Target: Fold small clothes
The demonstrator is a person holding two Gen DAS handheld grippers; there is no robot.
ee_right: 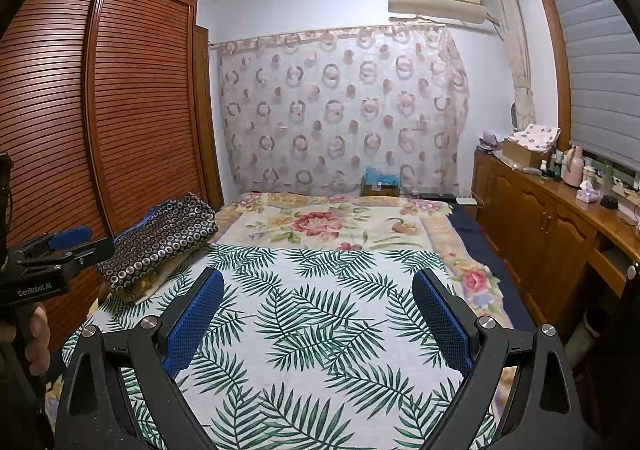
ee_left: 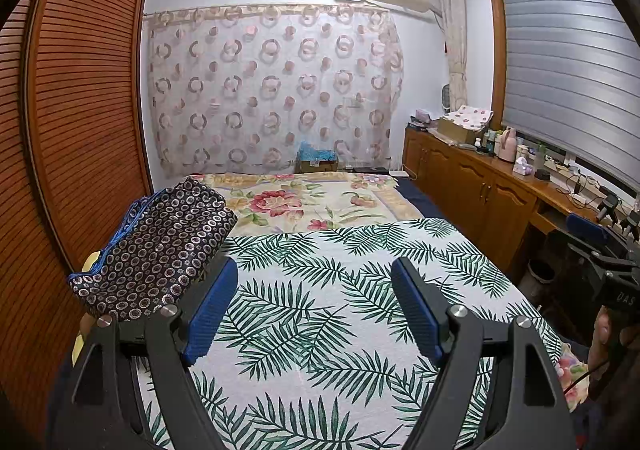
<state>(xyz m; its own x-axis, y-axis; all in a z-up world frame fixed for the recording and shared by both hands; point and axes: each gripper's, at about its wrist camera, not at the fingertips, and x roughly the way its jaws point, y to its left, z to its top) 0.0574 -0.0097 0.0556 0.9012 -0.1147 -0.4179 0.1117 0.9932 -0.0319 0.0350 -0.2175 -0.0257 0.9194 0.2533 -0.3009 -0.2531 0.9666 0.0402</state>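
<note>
Bedroom folding station, seen along both hand-held grippers. The left gripper hovers over the palm-leaf sheet with its blue pads spread wide and nothing between them; the right gripper is held likewise, jaws apart and empty. Both point slightly downward toward the sheet, a stance that suits reaching for cloth rather than carrying it. The only garment in view, a dark circle-print cloth, lies in a loose stack at the left edge of the bed, just beside the slatted wardrobe door and resting partly on a yellowish item beneath it; whether it is already folded cannot be told for certain, though its squared outline suggests so. Its position off the leaf-print area probably keeps the working surface free. From the right wrist view the left gripper appears at the far left with a hand on its grip. Sideboard clutter stands well apart from the work
</note>
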